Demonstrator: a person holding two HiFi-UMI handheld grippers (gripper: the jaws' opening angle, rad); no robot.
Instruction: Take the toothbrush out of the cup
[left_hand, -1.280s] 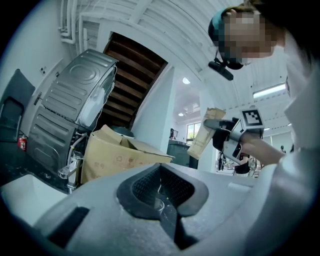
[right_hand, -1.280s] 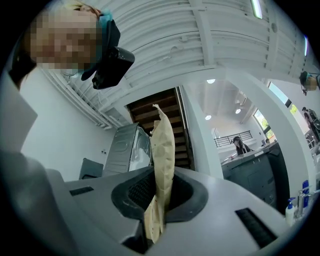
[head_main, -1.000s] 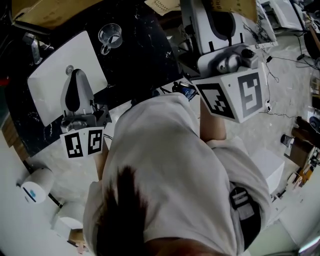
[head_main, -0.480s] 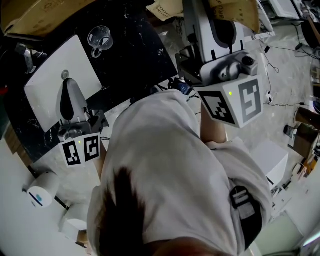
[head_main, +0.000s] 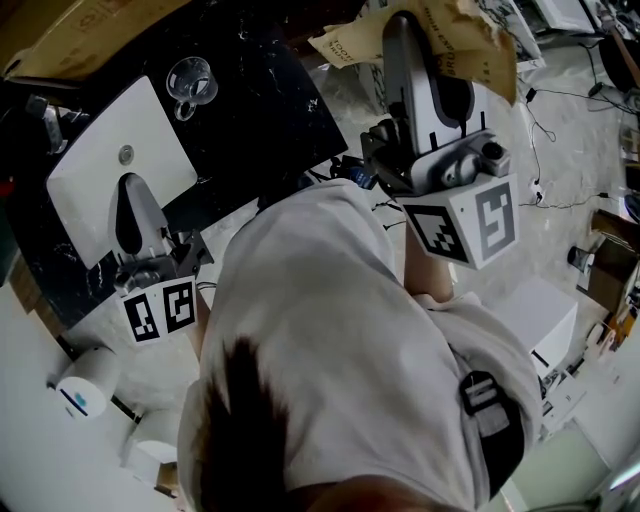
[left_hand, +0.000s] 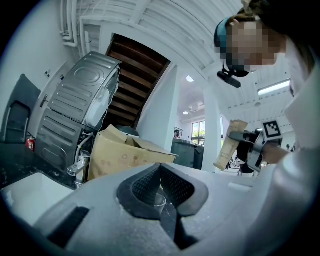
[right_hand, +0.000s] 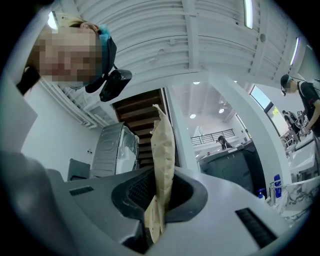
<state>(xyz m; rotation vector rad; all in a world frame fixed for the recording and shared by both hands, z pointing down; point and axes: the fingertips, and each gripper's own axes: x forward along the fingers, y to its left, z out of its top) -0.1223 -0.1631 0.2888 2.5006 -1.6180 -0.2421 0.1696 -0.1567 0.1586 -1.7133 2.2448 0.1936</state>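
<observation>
An empty-looking glass cup (head_main: 188, 80) stands on the black counter beyond the white sink (head_main: 90, 165). My left gripper (head_main: 128, 185) hovers level over the sink, shut with nothing held. In the left gripper view, the cup (left_hand: 159, 201) shows through the slit behind its closed jaws (left_hand: 160, 167). My right gripper (head_main: 400, 25) is up at the right, shut on a long tan paper packet (head_main: 345, 45). In the right gripper view the packet (right_hand: 162, 145) stands upright between the pads (right_hand: 137, 192). No bare toothbrush is visible.
A chrome tap (head_main: 47, 108) sits at the sink's far left. Cardboard (head_main: 90, 30) lies behind the counter. A toilet roll (head_main: 82, 385) hangs low on the left. The person's head and white shirt (head_main: 330, 340) fill the centre. Cables and boxes lie on the floor at right.
My right gripper has pushed forward with the packet, whose paper now shows at the top of the head view. The left gripper has stayed over the sink.
</observation>
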